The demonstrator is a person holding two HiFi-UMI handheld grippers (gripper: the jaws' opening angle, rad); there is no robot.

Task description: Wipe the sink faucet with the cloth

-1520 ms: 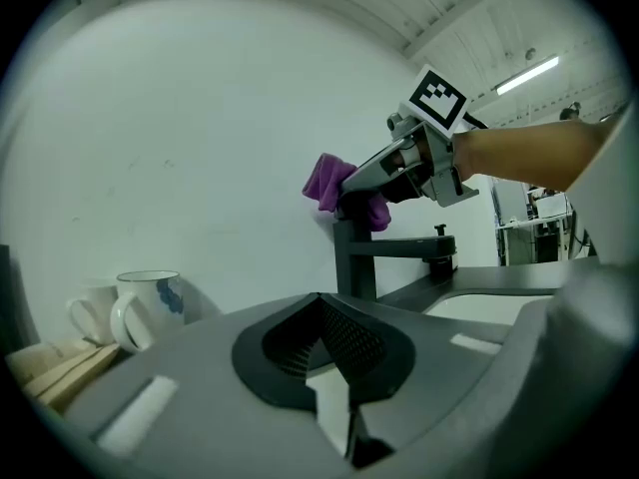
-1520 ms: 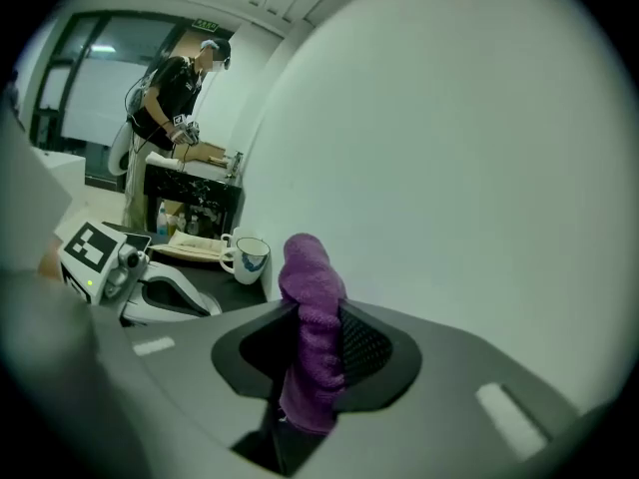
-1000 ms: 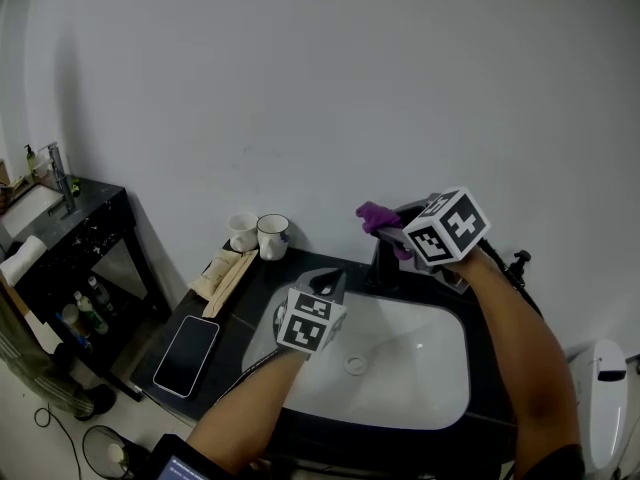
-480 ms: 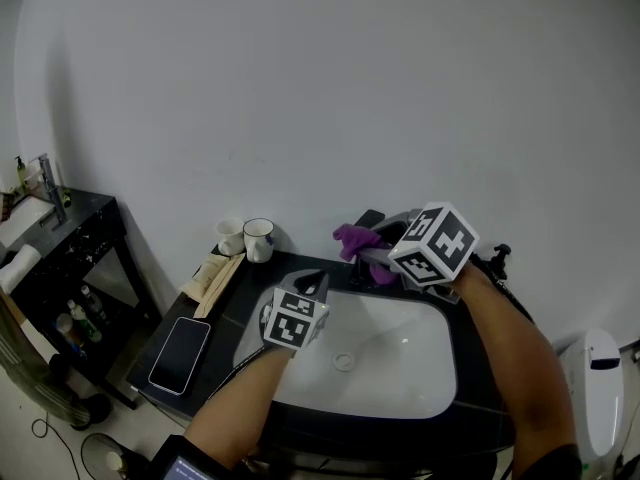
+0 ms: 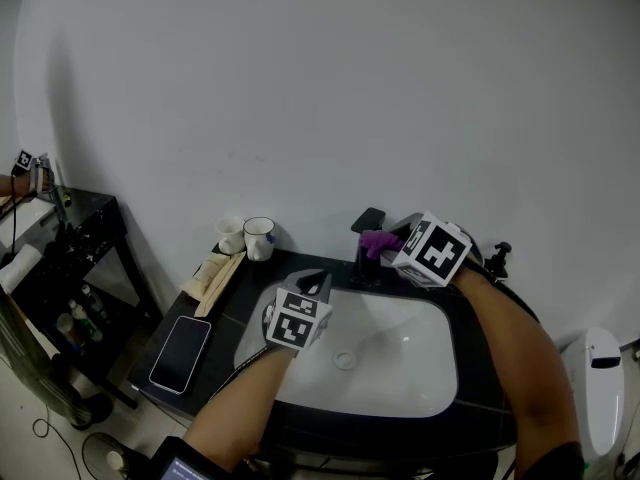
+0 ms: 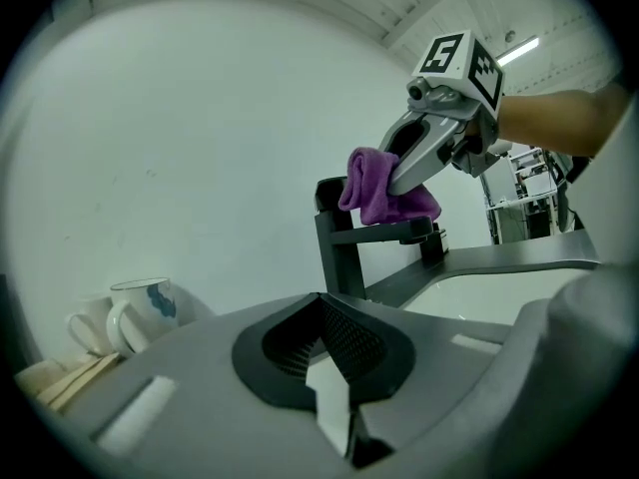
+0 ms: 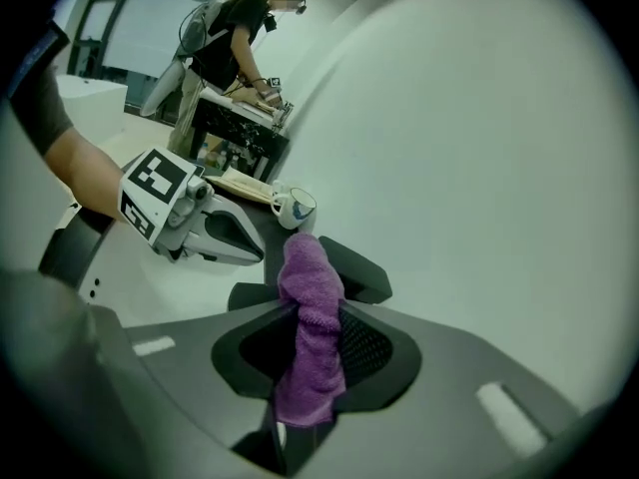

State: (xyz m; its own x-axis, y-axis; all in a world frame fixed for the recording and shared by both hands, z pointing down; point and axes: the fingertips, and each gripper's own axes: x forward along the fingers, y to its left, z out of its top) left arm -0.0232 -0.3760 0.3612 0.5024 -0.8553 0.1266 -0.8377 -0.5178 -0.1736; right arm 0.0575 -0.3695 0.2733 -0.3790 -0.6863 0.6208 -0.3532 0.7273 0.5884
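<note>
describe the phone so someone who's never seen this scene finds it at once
Start at the white sink basin in the black countertop. On the countertop's left end, nearer the camera than the two white mugs, lies the smartphone. It is the only flat, dark, glossy rectangle there.

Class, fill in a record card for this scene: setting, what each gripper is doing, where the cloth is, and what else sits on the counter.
Setting: black counter with a white sink
Right gripper: shut on the purple cloth
Cloth position: on top of the black faucet, at its spout
Left gripper: shut, holding nothing, over the sink's left edge
Other items: two mugs by the wall; a phone lying flat
</note>
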